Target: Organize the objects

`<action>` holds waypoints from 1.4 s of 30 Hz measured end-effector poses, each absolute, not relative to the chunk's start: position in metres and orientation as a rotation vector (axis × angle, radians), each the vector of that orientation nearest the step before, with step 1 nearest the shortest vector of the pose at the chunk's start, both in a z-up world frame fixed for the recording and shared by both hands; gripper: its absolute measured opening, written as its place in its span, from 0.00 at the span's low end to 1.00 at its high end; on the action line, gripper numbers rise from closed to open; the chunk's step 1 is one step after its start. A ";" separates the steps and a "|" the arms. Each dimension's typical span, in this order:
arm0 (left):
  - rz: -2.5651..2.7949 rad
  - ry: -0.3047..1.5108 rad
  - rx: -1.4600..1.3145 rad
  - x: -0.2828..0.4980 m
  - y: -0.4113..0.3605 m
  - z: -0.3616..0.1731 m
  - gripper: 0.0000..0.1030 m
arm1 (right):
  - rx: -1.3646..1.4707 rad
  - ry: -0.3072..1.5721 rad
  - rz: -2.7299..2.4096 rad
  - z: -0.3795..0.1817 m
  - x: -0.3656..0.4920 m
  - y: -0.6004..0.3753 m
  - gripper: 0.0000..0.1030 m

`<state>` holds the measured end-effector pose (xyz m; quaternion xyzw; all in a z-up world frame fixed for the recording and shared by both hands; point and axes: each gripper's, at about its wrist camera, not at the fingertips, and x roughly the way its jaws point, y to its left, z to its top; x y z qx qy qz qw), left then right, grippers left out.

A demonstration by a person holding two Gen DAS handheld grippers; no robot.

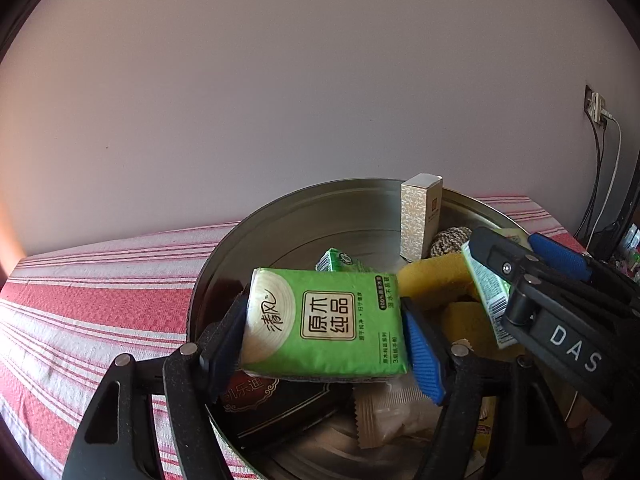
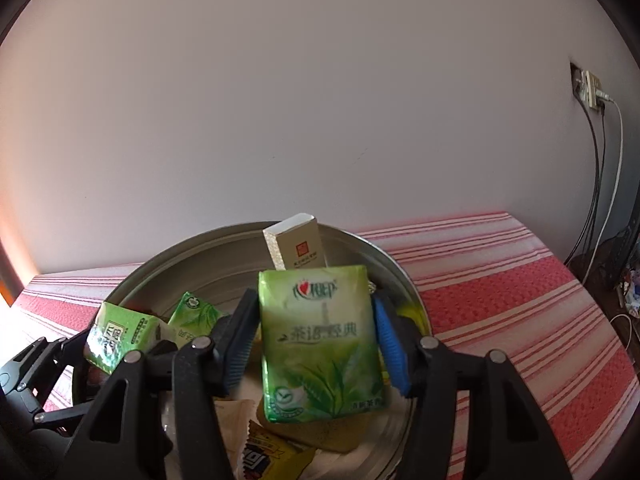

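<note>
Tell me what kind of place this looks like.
Probably a room in a home, perhaps a bedroom. A red-and-white striped cloth covers the surface, a round metal basin holds household odds and ends, and a wall socket with trailing cables sits on the plain wall.

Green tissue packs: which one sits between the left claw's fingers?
The bright green tissue pack with the boxed label; the pale tea-leaf pack sits in the right claw.

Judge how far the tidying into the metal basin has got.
Done: the metal basin already holds an upright box and a yellow sponge. In hand: the left gripper has a green tissue pack between its jaws, the right gripper a tea-leaf tissue pack, both over the basin. Left: settling both packs inside; anything beyond these views cannot be told.
</note>
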<state>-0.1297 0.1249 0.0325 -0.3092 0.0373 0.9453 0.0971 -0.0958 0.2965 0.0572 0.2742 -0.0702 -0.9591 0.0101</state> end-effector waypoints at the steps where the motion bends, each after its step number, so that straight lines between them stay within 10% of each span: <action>1: 2.799 0.107 -0.904 -0.128 0.125 0.034 0.88 | 0.859 -0.247 -2.963 0.057 -0.095 0.296 0.73; 6: 2.862 0.129 -0.822 -0.120 0.129 0.040 0.99 | 0.750 -0.289 -2.927 0.067 -0.083 0.291 0.97; 42: 2.975 0.081 -0.741 -0.097 0.109 0.034 0.99 | 0.505 -0.066 -3.187 0.077 -0.056 0.278 1.00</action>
